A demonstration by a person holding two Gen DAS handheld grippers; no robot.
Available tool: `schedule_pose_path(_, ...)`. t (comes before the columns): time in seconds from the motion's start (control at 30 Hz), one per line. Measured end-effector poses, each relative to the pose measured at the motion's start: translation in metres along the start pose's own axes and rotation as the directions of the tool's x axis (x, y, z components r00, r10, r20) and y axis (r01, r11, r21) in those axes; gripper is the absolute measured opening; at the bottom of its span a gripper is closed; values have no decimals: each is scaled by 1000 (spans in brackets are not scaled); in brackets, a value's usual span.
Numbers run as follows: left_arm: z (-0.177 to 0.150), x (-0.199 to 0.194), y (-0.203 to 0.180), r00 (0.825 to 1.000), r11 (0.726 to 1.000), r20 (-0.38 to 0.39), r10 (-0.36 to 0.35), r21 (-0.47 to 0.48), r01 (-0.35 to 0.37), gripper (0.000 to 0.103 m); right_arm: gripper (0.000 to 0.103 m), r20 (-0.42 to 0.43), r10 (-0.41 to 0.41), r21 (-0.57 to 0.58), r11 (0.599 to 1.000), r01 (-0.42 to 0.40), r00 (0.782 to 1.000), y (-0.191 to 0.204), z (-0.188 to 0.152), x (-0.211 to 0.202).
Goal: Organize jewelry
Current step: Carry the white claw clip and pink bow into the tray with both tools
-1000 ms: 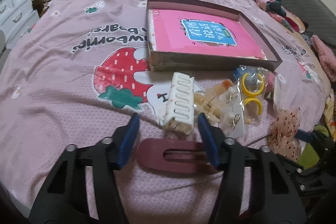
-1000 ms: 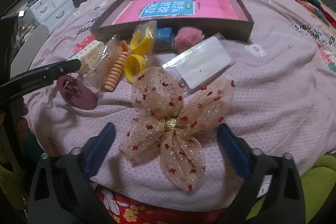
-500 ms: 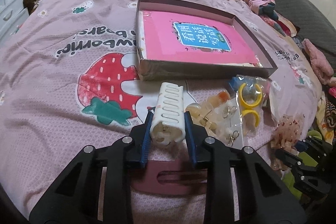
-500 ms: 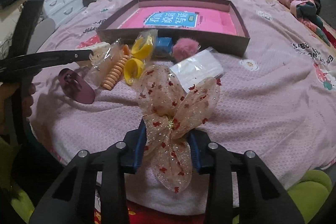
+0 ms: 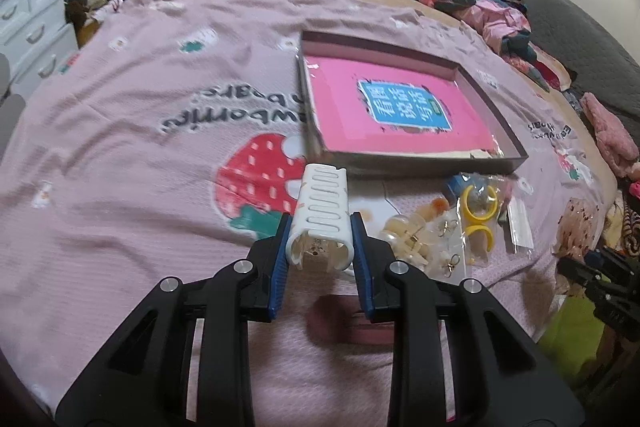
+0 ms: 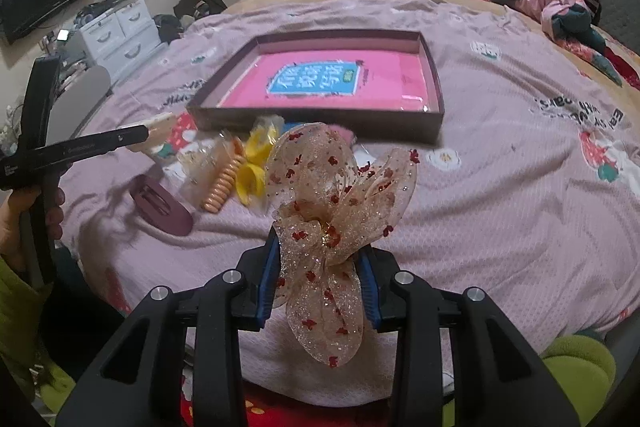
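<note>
The left gripper [image 5: 320,247] holds the white clip [image 5: 322,215], lifted above the bed [image 5: 120,187], near the box [image 5: 404,163]. The right gripper [image 6: 318,263] holds the bow [image 6: 336,211], also lifted near the box [image 6: 320,119].

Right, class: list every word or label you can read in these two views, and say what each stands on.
"看图说话写话": blue label on the pink book, slightly blurred.
"bears": print on the bedspread, upside down; its other words are too blurred to read.
Small print on the left gripper: too small to read.
</note>
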State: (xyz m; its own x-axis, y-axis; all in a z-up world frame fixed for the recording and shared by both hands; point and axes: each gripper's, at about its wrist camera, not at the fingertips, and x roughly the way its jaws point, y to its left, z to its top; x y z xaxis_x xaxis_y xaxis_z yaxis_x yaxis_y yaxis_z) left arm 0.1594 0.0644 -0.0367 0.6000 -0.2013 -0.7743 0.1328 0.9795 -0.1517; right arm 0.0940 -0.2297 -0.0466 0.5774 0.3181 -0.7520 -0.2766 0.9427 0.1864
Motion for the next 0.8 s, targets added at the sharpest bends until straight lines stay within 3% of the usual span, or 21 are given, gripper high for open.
schedule_pose_path(0.43, 29, -40, 5, 995, 999, 89, 33, -5, -32, 20, 34, 74, 103, -36, 994, -100, 992, 9, 45, -21)
schedule_pose_path(0.8, 59, -25, -21, 995, 1000, 104, 2, 23, -4, 20, 34, 164, 42, -23, 999, -39, 986, -25, 99, -20)
